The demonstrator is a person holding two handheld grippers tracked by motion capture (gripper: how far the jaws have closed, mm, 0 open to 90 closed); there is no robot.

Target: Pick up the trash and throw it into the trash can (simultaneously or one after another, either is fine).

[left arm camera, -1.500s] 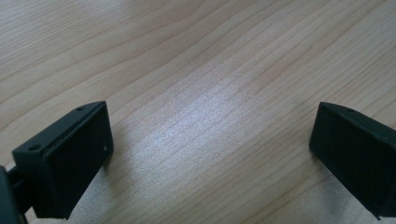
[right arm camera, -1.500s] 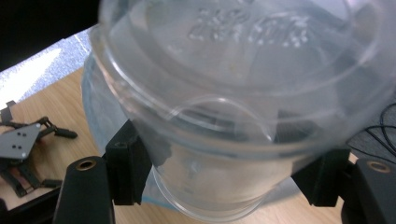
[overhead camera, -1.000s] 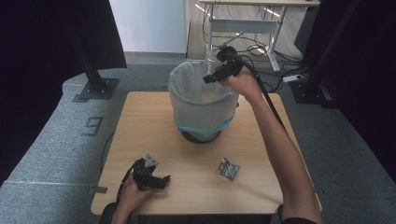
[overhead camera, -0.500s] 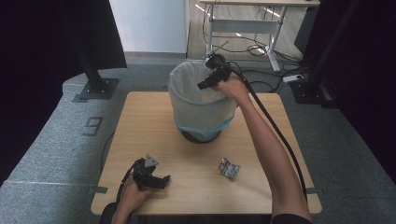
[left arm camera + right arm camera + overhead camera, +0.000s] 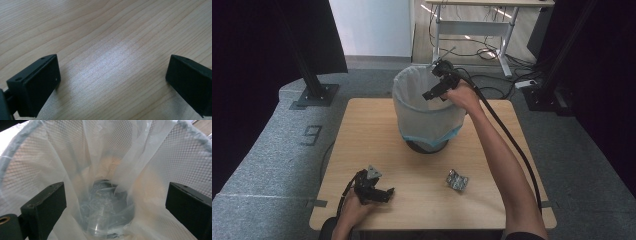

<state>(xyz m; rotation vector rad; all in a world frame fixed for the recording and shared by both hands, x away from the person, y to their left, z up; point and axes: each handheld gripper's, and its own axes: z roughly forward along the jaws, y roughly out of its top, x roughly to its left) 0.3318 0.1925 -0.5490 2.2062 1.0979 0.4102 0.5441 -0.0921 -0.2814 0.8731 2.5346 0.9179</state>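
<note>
The wooden table [image 5: 362,130] holds a mesh bin [image 5: 404,107] with a white bag inside. The right gripper [image 5: 432,94] hangs over the bin, and its jaws have just opened wide to let go. A clear plastic cup [image 5: 100,220] lies at the bottom. The left gripper [image 5: 384,194] rests open on the table, holding nothing. A crumpled wrapper [image 5: 457,180] waits on the table nearby.

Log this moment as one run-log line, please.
right tool: jaws just opened, empty, over white-lined mesh bin | clear plastic cup: at bin bottom | left tool: open on table | crumpled foil wrapper: on table
</note>
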